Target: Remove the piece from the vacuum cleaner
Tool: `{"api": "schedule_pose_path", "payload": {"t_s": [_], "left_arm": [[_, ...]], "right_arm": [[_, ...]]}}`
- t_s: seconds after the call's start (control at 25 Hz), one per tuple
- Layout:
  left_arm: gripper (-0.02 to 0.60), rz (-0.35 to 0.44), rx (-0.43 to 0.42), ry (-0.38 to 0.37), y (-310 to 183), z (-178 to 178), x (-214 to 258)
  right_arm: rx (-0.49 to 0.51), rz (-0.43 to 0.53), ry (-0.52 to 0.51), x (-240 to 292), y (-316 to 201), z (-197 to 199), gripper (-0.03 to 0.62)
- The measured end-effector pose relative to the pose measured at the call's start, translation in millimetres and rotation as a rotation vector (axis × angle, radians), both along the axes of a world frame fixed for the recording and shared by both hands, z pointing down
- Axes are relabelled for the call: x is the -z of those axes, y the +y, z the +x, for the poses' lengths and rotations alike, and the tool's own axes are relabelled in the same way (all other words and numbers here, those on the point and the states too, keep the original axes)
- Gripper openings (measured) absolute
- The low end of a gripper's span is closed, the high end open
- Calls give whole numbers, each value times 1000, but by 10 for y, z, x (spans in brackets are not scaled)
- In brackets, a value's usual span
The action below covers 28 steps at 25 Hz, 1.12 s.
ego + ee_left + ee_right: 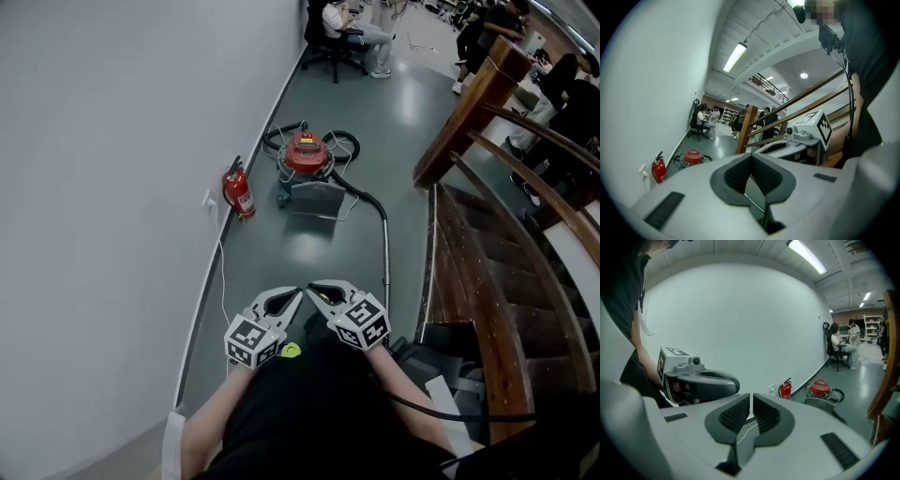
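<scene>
Head view looks down a grey floor (309, 253) along a white wall (112, 141). The vacuum cleaner (307, 159) stands there, well ahead of both grippers. It has a red lid over a metal canister, which is closed, so its contents cannot be seen. A black hose (356, 190) runs from it to a metal wand (385, 248) that stretches along the floor toward the person. Just beside the vacuum cleaner, against the wall, stands a red fire extinguisher (239, 193). The left gripper (298, 292) and right gripper (312, 286) are held side by side, tips nearly meeting. Each gripper view shows its jaws pressed together with nothing between them. A pale label on the red lid is too small to read. The only clear print is the black-and-white square markers on the gripper cubes (251, 339). A wooden staircase (478, 94) rises at the right.
</scene>
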<state>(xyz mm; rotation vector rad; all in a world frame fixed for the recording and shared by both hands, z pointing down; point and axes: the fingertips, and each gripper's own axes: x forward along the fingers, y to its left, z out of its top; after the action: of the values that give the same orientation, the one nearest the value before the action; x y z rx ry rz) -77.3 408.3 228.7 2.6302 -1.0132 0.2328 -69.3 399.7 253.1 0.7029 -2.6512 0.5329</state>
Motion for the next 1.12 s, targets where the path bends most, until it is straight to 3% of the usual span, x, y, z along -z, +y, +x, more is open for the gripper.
{"api": "schedule_pose_path", "payload": {"t_s": [0.44,0.72,1.12], "left_arm": [[8,-70,47,28,-829,323,-215],[8,-116,40,-20,-1419,594,-295],[8,-103,108,-47,-2212,626,-268]], "right_arm": [[39,-36,15,-220,-827,324,17],[28,-73,-21,-248,-1428,599,17],[93,-80,-16,-298,-2156,702,17]]}}
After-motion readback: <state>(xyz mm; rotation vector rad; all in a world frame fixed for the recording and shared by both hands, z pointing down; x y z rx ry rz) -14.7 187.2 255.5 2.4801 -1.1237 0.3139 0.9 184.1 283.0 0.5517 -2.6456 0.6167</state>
